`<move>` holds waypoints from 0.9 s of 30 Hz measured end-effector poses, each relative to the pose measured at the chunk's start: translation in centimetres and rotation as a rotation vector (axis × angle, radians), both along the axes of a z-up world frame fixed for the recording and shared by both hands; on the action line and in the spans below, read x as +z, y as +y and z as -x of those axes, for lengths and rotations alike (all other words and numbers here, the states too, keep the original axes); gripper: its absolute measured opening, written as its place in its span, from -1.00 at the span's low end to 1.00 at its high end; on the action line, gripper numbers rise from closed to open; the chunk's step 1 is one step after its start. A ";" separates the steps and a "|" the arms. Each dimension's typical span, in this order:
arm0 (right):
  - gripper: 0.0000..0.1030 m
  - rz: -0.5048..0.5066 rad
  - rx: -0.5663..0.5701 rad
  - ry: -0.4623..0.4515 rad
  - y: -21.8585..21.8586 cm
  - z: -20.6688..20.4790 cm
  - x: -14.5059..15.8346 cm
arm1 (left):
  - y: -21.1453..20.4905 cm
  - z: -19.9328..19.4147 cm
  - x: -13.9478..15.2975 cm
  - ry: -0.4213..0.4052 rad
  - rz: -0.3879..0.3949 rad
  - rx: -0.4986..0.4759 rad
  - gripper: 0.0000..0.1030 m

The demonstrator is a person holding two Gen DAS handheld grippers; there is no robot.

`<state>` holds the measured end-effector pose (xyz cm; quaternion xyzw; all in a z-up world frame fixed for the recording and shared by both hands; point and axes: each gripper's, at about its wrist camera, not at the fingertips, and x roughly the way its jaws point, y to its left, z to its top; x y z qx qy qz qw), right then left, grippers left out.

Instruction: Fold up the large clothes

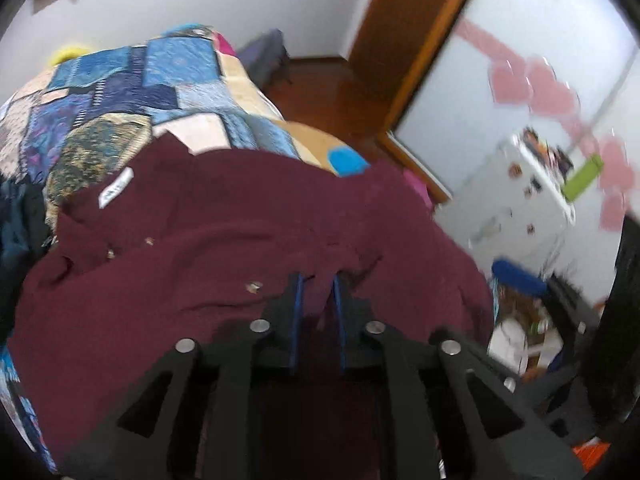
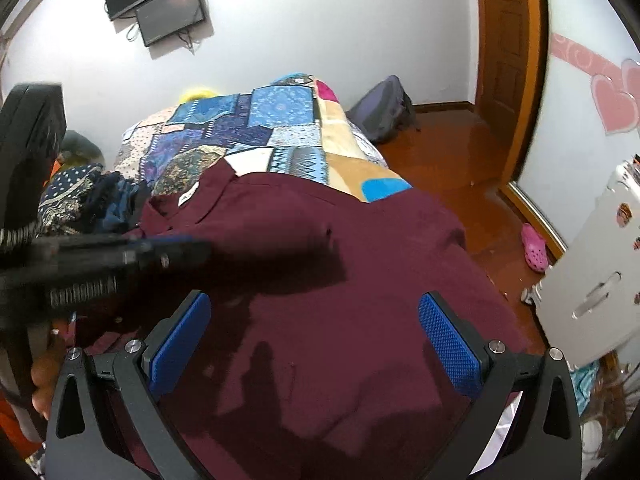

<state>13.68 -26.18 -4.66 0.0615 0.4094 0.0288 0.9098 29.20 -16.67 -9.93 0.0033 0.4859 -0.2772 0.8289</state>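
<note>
A large maroon shirt (image 1: 224,240) with a white neck label (image 1: 116,189) lies spread on a bed covered by a patchwork quilt (image 1: 120,92). My left gripper (image 1: 318,280) is shut on a fold of the maroon shirt near its lower part. In the right wrist view the shirt (image 2: 360,272) fills the foreground, its collar at the left. My right gripper (image 2: 314,316) is open and empty just above the shirt. The left gripper (image 2: 176,250) reaches in from the left over the shirt, blurred.
A pile of dark and patterned clothes (image 2: 88,200) lies left of the shirt. A grey backpack (image 2: 384,108) sits on the wooden floor (image 2: 452,152) by the door (image 2: 508,52). A pink clog (image 2: 534,248) and a white cabinet (image 2: 596,272) are at the right. A monitor (image 2: 172,12) hangs on the wall.
</note>
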 end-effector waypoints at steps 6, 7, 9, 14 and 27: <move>1.00 -0.031 -0.002 -0.008 0.0 -0.2 0.7 | 1.3 3.3 3.5 -0.178 -0.051 -0.022 0.02; 1.00 -0.042 0.001 -0.004 0.1 -0.3 0.6 | 1.9 3.2 4.0 -0.200 -0.053 -0.015 0.17; 1.00 -0.056 0.005 0.006 0.5 -0.7 0.5 | 4.3 3.7 5.3 -0.264 -0.059 0.025 0.33; 1.00 -0.126 0.030 0.046 1.6 -1.5 -0.3 | 10.7 3.6 6.4 -0.331 -0.113 0.166 0.48; 0.61 -0.393 -0.052 0.264 2.2 -5.9 -4.9 | 29.6 4.4 3.3 -0.268 -0.282 0.504 0.70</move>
